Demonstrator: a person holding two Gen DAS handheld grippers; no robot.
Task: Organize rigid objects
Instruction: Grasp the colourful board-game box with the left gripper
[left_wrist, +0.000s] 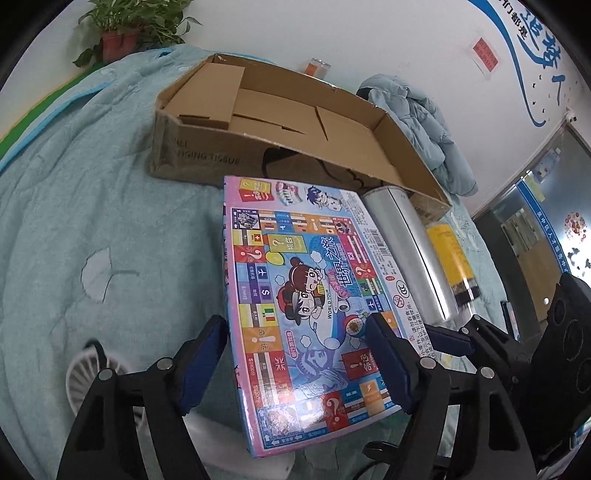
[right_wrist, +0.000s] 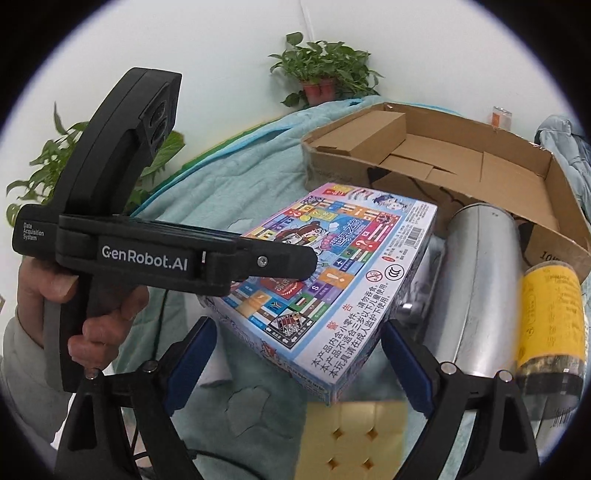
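Observation:
A flat colourful board-game box (left_wrist: 306, 295) is tilted above the teal blanket; it also shows in the right wrist view (right_wrist: 332, 280). My left gripper (left_wrist: 295, 362) has one finger under the box's left edge and one on its top face, shut on it. In the right wrist view the left gripper (right_wrist: 280, 264) pinches the box's left edge. My right gripper (right_wrist: 295, 365) is open, its blue fingers either side of the box's near corner, which hangs between them. The open cardboard box (left_wrist: 280, 110) lies behind; it also shows in the right wrist view (right_wrist: 461, 155).
A silver cylinder (right_wrist: 476, 291) and a yellow-labelled bottle (right_wrist: 550, 325) lie right of the game box. A yellow cube (right_wrist: 354, 439) sits below it. A white fan (left_wrist: 99, 376) lies at lower left. Potted plants (right_wrist: 321, 74) and a blue jacket (left_wrist: 421, 122) stand behind.

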